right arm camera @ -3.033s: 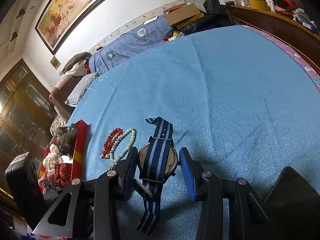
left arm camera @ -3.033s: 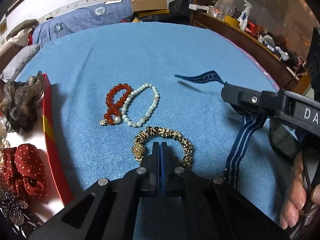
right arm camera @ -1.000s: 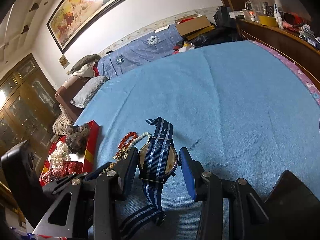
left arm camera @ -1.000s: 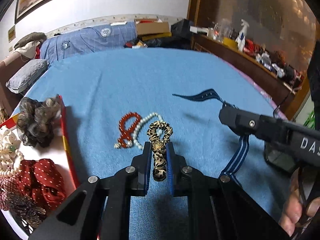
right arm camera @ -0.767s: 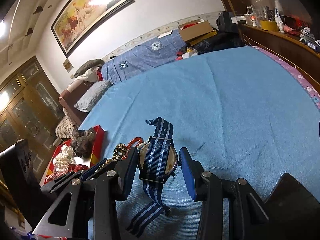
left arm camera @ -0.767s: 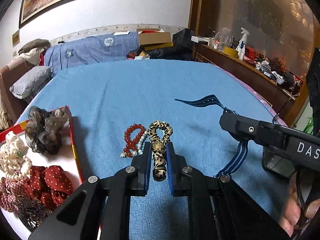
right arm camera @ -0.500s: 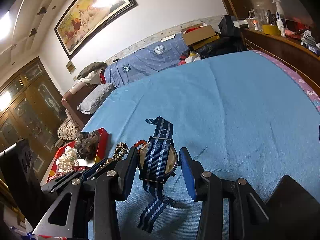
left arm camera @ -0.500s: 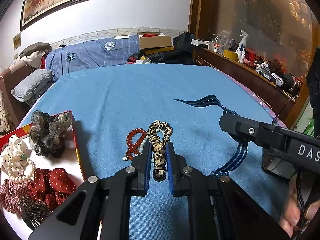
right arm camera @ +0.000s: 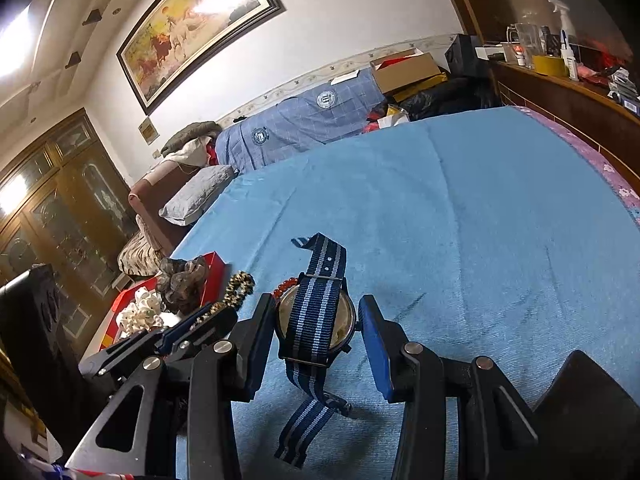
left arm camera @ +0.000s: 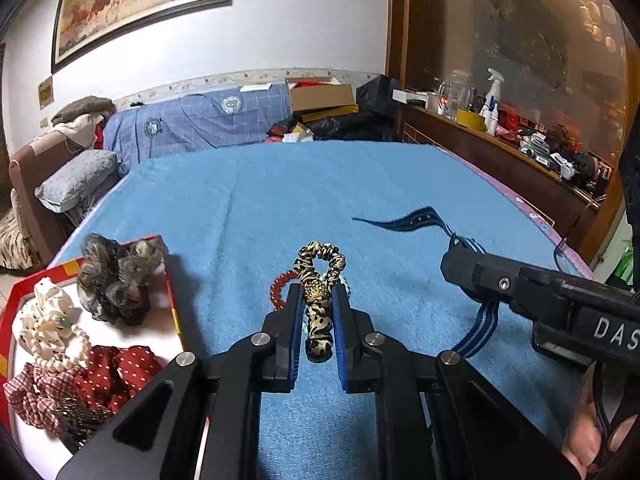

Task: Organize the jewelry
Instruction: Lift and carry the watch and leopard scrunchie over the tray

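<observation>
leopard bracelet (left arm camera: 318, 312) clamped in left gripper (left arm camera: 316, 312); watch (right arm camera: 316, 320) clamped in right gripper (right arm camera: 316, 322); red tray (left arm camera: 170, 280) left.

I saw a matt, nubby terry blanket (left arm camera: 360, 184), a leopard-print cloth bracelet (left arm camera: 319, 304) with a glittery gold bead, glossy red beads (left arm camera: 279, 286), and a watch (right arm camera: 316, 320) on a woven striped strap.

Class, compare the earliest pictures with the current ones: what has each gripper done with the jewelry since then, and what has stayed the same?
The left gripper, earlier shut and empty over the flat leopard-print bracelet, has clamped it and lifted it off the blue cover. The right gripper still holds the striped-strap watch. The red bead bracelet stays on the cover, and the red tray keeps its contents.
</observation>
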Demonstrator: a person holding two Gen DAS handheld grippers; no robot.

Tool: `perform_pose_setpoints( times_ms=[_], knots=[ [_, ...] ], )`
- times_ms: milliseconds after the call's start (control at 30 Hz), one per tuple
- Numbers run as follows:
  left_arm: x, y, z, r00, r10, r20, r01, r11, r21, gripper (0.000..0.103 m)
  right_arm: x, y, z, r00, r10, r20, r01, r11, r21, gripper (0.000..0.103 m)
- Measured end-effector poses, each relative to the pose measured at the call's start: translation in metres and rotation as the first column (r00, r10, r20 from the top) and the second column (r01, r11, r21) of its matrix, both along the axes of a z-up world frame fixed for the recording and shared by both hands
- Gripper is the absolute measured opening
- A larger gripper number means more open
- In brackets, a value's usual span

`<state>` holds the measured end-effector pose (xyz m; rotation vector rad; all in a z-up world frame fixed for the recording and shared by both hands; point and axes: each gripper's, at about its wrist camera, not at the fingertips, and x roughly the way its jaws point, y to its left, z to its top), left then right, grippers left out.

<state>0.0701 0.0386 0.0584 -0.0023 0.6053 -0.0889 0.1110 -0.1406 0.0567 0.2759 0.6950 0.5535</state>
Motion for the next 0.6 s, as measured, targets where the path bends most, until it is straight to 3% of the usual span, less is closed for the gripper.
perform_pose_setpoints(
  times_ms=[600],
  knots=[
    [-0.009,0.008,0.017,0.998,0.02,0.058,-0.02,1.0,-0.005,0.013,-0.006,0.012,0.003,1.0,0.019,0.018,-0.019,1.0,0.0,0.047]
  ],
)
